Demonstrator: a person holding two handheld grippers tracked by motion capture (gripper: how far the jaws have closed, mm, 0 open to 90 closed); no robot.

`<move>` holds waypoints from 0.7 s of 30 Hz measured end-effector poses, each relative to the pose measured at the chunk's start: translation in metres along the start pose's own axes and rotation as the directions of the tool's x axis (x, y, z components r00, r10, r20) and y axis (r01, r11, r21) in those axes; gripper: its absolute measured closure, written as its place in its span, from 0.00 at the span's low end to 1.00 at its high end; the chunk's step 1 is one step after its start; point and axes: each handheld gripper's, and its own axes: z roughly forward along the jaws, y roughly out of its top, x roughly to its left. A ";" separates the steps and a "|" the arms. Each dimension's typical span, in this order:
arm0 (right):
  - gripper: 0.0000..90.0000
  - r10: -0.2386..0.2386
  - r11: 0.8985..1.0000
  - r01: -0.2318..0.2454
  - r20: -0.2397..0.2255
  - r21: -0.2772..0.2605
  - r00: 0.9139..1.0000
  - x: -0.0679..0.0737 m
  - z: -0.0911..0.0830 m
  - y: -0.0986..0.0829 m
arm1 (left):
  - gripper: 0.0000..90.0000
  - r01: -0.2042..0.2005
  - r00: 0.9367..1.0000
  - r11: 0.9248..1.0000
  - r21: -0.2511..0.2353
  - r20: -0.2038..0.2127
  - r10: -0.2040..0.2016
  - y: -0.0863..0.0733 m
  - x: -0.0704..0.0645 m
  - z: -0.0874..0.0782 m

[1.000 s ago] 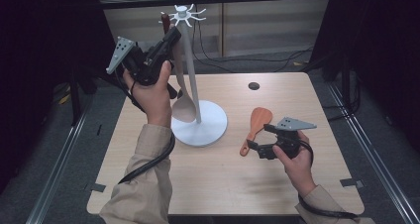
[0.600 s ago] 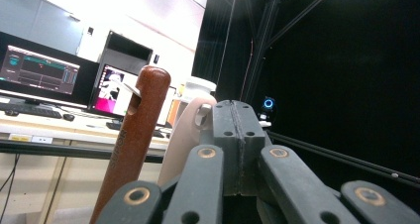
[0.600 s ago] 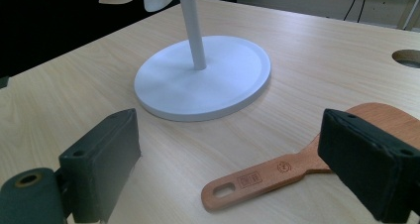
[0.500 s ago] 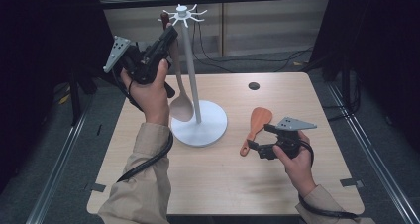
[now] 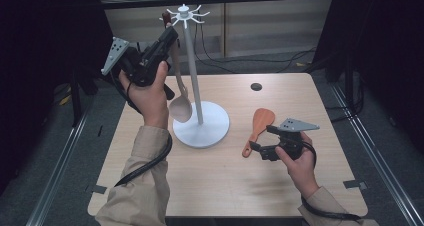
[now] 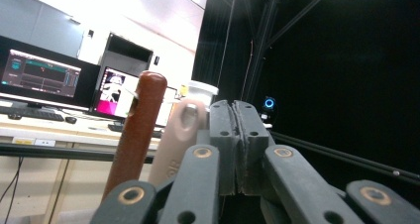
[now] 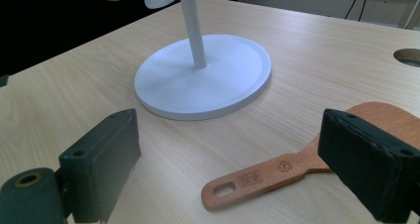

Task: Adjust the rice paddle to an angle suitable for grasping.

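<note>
Utensils are being hung on a white metal stand with a slim post, a round flat base and a crown of small hooks [image 5: 184, 12]. A pale beige, matte plastic spoon [image 5: 180, 105] hangs beside the post with its bowl low over the base, and a dark reddish-brown handle [image 6: 135, 135] stands next to the spoon's holed handle top in the left gripper view. The left gripper [image 5: 170, 35] is raised at the hooks; its jaws are pressed flat together with nothing visible between them, so the hanging step looks about finished on that side, though I cannot tell whether the spoon's hole sits fully on a hook. On the light wood-grain table [image 5: 210, 186], right of the base, lies a flat orange-brown wooden rice paddle [image 5: 258, 128], smooth, with a rounded blade and a slotted hole at the handle end. The right gripper [image 5: 260, 147] rests low with its jaws spread wide on either side of that handle, not touching it. The next move probably calls for closing on the handle, leaving the slot free for a hook.
</note>
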 end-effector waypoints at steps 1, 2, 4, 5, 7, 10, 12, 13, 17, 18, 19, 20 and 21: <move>0.09 0.000 1.000 0.000 0.001 0.001 1.000 0.000 0.000 0.000 | 0.96 0.001 1.000 1.000 -0.002 0.007 -0.001 -0.001 -0.001 -0.001; 0.09 -0.001 1.000 0.001 0.002 0.001 1.000 0.000 0.000 0.000 | 0.95 0.000 1.000 1.000 0.000 0.009 0.000 -0.001 -0.001 -0.002; 0.09 -0.001 1.000 0.001 0.002 0.000 1.000 0.000 0.000 0.000 | 0.94 -0.001 1.000 1.000 0.005 0.014 0.001 -0.004 -0.002 -0.004; 0.09 -0.001 1.000 0.001 0.002 0.000 1.000 0.000 0.000 0.000 | 0.94 0.002 1.000 1.000 0.009 0.014 -0.003 -0.006 -0.002 -0.005; 0.09 -0.005 1.000 0.005 0.005 0.000 1.000 -0.001 0.000 -0.001 | 0.91 0.005 1.000 1.000 0.015 0.020 -0.005 -0.011 -0.002 -0.008; 0.09 -0.003 1.000 0.002 0.010 0.003 1.000 -0.003 0.000 -0.002 | 0.88 -0.006 0.999 1.000 0.030 0.032 0.005 -0.018 -0.003 -0.013; 0.09 0.003 1.000 -0.003 0.014 0.009 1.000 -0.003 0.000 -0.002 | 0.87 -0.004 1.000 0.999 0.038 0.030 0.003 -0.023 -0.004 -0.015; 0.09 0.003 1.000 -0.003 0.014 0.010 1.000 -0.004 0.000 -0.003 | 0.86 -0.006 1.000 0.999 0.043 0.029 0.005 -0.026 -0.004 -0.017; 0.09 -0.002 1.000 0.002 0.012 0.010 1.000 -0.003 0.001 -0.003 | 0.82 -0.009 0.999 0.998 0.063 0.031 0.007 -0.035 -0.004 -0.021; 0.09 -0.003 1.000 0.003 0.010 0.013 1.000 -0.003 0.002 -0.003 | 0.81 -0.005 0.999 0.998 0.062 0.031 0.003 -0.037 -0.004 -0.022; 0.09 0.000 1.000 0.000 0.011 0.016 1.000 -0.003 0.002 -0.003 | 0.81 -0.007 0.999 0.998 0.067 0.032 0.005 -0.039 -0.003 -0.023; 0.09 0.000 1.000 0.000 0.011 0.019 1.000 -0.003 0.002 -0.004 | 0.80 -0.009 0.999 0.998 0.070 0.039 0.007 -0.040 -0.003 -0.024; 0.09 -0.004 1.000 0.003 0.011 0.018 1.000 -0.003 0.003 -0.004 | 0.79 -0.009 0.999 0.997 0.074 0.034 0.006 -0.042 -0.003 -0.025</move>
